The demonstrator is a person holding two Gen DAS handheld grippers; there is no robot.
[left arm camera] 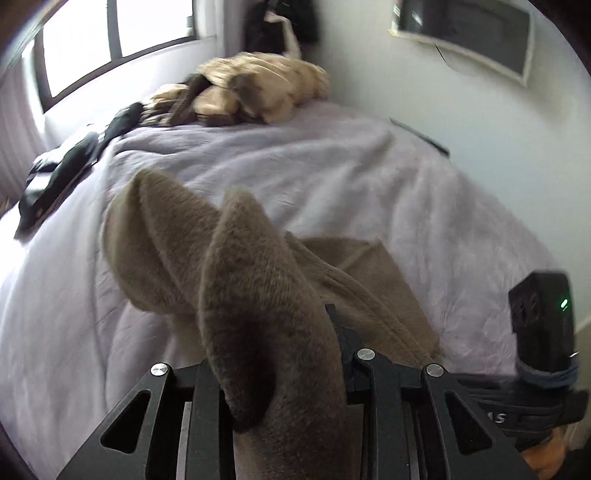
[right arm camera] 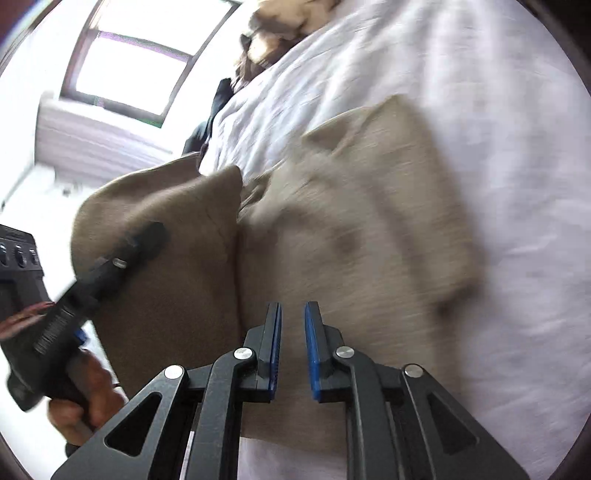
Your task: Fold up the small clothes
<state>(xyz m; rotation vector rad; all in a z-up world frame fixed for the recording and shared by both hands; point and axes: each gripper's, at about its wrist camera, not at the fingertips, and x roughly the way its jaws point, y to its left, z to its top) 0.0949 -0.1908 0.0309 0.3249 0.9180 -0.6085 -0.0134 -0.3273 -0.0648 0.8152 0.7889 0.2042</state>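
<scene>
On the pale lilac bedspread (left arm camera: 332, 177) lay the tan fleece garment (right arm camera: 369, 229), spread partly flat near the foot of the bed, with one part of it lifted clear of the covers. The left gripper (left arm camera: 280, 373) had that raised part: thick fuzzy cloth bulged up between its black arms and hid the pads, so the fingers were closed on the fabric at a narrow gap set by the bunched pile. From the right wrist view the same gripper (right arm camera: 147, 240) reached in from the left with the brown fold draped over its tip, a hand (right arm camera: 85, 391) wrapped round its handle below. Held high like that, the flap could probably be carried across the rest of the garment to make a fold.

The right gripper (right arm camera: 292, 347) hovered just above the flat part of the garment, its blue pads (right arm camera: 312, 354) close together with a slim gap and nothing between them. It seemed placed there to pin or steady the lower layer, though whether it touched the cloth could not be told through the blur.

Farther up the bed sat a heap of beige clothes (left arm camera: 258, 85) and some dark clothes (left arm camera: 62, 173) beside the window (left arm camera: 110, 33), likely waiting their turn, well apart from the piece in hand
</scene>
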